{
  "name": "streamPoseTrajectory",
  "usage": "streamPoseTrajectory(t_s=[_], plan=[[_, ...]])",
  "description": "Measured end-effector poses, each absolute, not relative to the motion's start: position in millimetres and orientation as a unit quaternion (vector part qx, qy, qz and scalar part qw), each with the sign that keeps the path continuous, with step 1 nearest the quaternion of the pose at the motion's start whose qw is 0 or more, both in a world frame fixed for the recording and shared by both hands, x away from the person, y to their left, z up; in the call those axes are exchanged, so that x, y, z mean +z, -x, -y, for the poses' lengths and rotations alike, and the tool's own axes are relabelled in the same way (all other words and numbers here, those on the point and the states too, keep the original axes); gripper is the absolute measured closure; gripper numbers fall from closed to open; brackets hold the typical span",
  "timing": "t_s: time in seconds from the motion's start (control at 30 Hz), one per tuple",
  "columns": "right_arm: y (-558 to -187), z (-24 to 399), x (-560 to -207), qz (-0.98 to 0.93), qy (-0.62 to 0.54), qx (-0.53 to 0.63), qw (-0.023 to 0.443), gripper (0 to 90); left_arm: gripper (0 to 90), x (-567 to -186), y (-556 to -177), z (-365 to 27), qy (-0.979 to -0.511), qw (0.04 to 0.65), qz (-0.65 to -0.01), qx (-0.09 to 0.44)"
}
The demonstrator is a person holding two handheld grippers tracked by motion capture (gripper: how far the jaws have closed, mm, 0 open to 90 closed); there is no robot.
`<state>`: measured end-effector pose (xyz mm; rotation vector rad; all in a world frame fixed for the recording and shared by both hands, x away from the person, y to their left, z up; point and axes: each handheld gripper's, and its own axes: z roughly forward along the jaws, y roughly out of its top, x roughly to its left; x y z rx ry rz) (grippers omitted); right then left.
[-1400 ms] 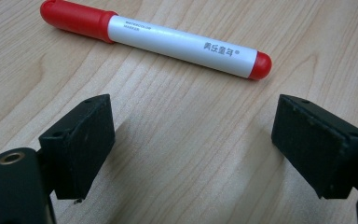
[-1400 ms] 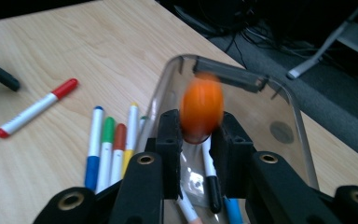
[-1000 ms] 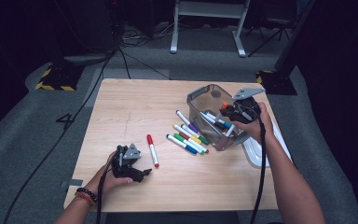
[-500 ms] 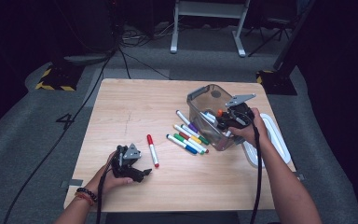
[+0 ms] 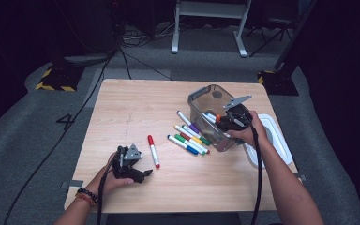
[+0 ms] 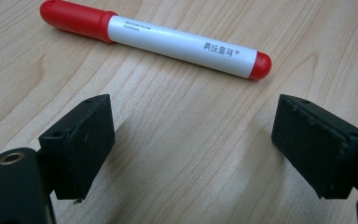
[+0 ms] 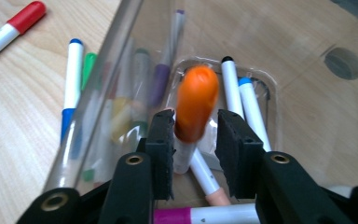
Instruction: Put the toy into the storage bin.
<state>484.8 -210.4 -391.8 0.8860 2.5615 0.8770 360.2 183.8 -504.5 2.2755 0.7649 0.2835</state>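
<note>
The orange-capped marker (image 7: pixel 196 105) is seen between the jaws of the right gripper (image 7: pixel 195 140), cap end forward, inside the clear plastic bin (image 5: pixel 201 105) at about three o'clock on the table (image 5: pixel 122 108). These jaws have just been opening; a gap shows on one side of the barrel, so the pads appear no longer to press on it, and the marker is judged to be in release over the bin's floor. The marker is judged light, stiff and smooth, likely to roll or slip; the white barrel behind the cap is the surest place for a grip, taken across its width.

A black-tipped marker (image 7: pixel 230 88) and a blue-tipped one (image 7: pixel 251 105) lie at one o'clock of it in the bin, and a magenta one (image 7: pixel 200 215) crosses below the jaws. Loose markers (image 5: pixel 190 138) are spread on the wood at nine o'clock of the bin, close to its wall, and a white lid (image 5: pixel 276 140) lies at four o'clock.

The left gripper (image 6: pixel 193 140) is held low near seven o'clock, its jaws parted and empty, with the red marker (image 6: pixel 168 42) just beyond them at twelve o'clock. Nothing stands between those pads and it.
</note>
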Motion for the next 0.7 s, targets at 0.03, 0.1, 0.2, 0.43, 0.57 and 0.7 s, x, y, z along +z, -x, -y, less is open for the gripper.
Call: streamPoseTrajectory(t_s=[0.03, 0.1, 0.2, 0.43, 0.57, 0.7], plan=[[-485.5, 210.9, -391.8, -0.888, -0.311, 0.304, 0.149, 65.5, 13.6, -504.5, -360.2, -183.8, -0.88, 0.354, -0.296, 0.11], [-486.9, 213.0, -391.5, -0.882, -0.318, 0.313, 0.15, 64.8, 13.6, -504.5, -360.2, -183.8, -0.88, 0.354, -0.296, 0.11], [-486.4, 215.0, -390.3, -0.878, -0.322, 0.319, 0.152, 63.1, 13.6, -504.5, -360.2, -183.8, -0.88, 0.354, -0.296, 0.11], [-484.2, 219.2, -385.5, -0.866, -0.327, 0.34, 0.164, 59.8, 13.6, -504.5, -360.2, -183.8, -0.88, 0.354, -0.296, 0.11], [-480.2, 221.6, -380.0, -0.856, -0.329, 0.364, 0.165, 55.8, 13.6, -504.5, -360.2, -183.8, -0.88, 0.354, -0.296, 0.11], [-472.8, 221.7, -373.8, -0.851, -0.32, 0.382, 0.167, 52.8, 13.6, -504.5, -360.2, -183.8, -0.88, 0.354, -0.296, 0.11]])
